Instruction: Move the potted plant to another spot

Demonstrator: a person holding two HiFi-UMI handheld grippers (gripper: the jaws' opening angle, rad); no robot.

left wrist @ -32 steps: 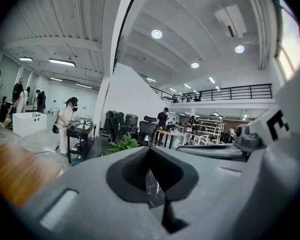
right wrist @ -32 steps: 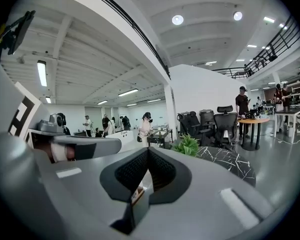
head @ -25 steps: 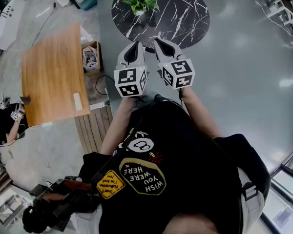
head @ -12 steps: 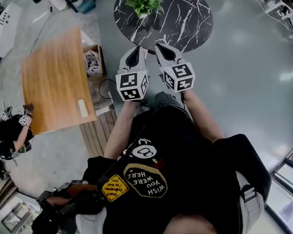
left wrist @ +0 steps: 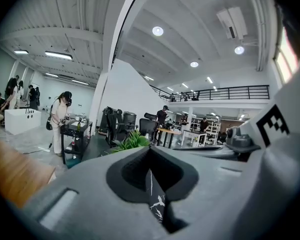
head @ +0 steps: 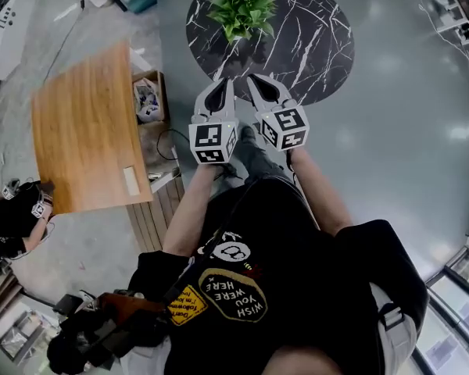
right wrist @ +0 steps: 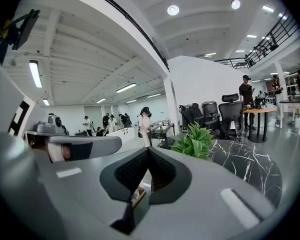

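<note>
1. As I read it, none of the move is done. The wood table (head: 82, 123) on the left could be the new spot, but I can't say it is the one meant. The plant (head: 245, 6) stands upright on the far part of the round table (head: 320, 49), and neither tool touches it. Reaching, gripping, lifting and setting down are all left.
2. My left gripper (head: 227, 80) has its jaws pressed together with nothing between them. In the left gripper view (left wrist: 150, 148), only a sliver of marble top shows through the hollow behind the tips. It hangs at the round table's near edge. The plant (left wrist: 132, 140) lies ahead across the top, well apart, its leaves peeking over the jaws.
3. My right gripper (head: 249, 76), just beside the left one, is also closed and empty (right wrist: 148, 150). From it, the plant (right wrist: 195, 141) sits ahead and a little to the right, well apart.
4. Both sets of jaws would have to part before either can take the pot, which the leaves hide from above.
</note>
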